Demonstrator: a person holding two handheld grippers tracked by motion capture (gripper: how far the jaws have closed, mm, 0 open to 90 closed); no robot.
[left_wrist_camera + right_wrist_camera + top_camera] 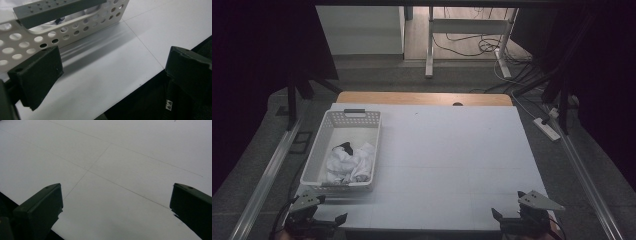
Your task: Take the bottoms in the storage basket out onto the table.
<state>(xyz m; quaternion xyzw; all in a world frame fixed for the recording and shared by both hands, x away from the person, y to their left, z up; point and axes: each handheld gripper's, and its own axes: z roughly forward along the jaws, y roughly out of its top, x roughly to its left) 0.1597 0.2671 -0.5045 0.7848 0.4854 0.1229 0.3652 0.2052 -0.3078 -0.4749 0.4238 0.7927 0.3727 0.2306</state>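
At the near edge of the table the left gripper (332, 212) sits low over the corner, its two black jaws spread wide with nothing between them; in the left gripper view one jaw hangs over the white board and the other past its edge, above the dark gap below. Across from it, well apart along the same edge, the right gripper (507, 206) hovers with its jaws just as wide, and in the right gripper view only bare board with faint pencil lines lies between them.

Just beyond the left gripper, close ahead of its jaws, stands the white perforated plastic basket (314, 152), a long rectangular tub with rows of round holes and a grey handle strip (55, 8) along its near end. Inside it, toward the end nearest that gripper, lies a crumpled heap of white cloth (352, 164) with a small black piece of fabric (345, 147) resting on its far side.

The flat white board covering the table (452, 150) stretches away ahead of the right gripper. Past the board's far edge a strip of bare wooden tabletop (422, 98) shows.
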